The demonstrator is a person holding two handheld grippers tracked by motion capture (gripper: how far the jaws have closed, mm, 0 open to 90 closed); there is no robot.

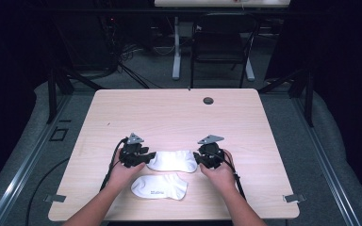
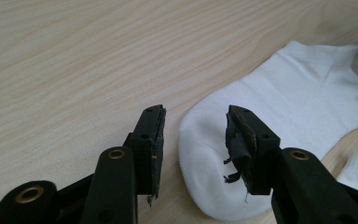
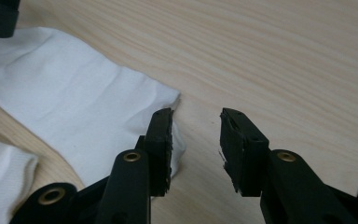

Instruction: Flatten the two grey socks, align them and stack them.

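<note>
The light wooden table [image 1: 179,113] has a small round dark grommet [image 1: 208,100] near its far edge. Beyond it on the grey floor stands a black chair [image 1: 222,44], beside 1 white table leg [image 1: 176,49], and what may be tangled cables [image 1: 127,59].

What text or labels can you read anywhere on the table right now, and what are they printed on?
Near white sock: a small grey printed mark near its middle, too small and blurred to read in the high view.
Far white sock: no print visible in the high view or either gripper view.
Wooden table, left gripper and right gripper: no text visible.
</note>
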